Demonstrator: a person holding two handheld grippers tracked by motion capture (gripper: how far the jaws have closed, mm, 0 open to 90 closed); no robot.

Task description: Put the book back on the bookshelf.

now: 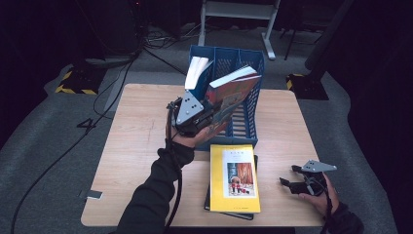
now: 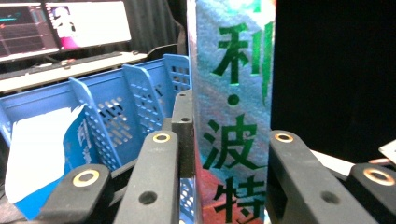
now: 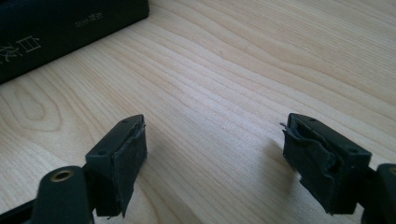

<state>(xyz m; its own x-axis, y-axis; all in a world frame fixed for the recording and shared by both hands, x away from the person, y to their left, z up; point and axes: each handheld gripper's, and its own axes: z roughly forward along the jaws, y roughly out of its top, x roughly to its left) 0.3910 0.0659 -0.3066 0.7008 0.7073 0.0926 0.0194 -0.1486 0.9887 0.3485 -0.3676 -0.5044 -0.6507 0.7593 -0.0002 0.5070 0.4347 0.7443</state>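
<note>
I take the blue file rack (image 1: 246, 124) at the far edge of the table (image 1: 136, 131) as my landmark. In its leftmost slot a white-and-blue book (image 1: 196, 72) already stands, leaning. Just in front of the rack, my left gripper (image 1: 202, 114) is clamped on the spine of an orange-covered book (image 1: 234, 90), jaws pressed on both sides, and the book hangs tilted over the middle slots. I judge this the filing step: next I need to square the book upright and lower it between two dividers. Nearer me than the rack lies a yellow book (image 1: 234, 178) stacked on a black book (image 3: 56, 28). To the right of these, well away from the rack, my right gripper (image 1: 292, 183) rests low over bare wood, jaws wide apart, empty
</note>
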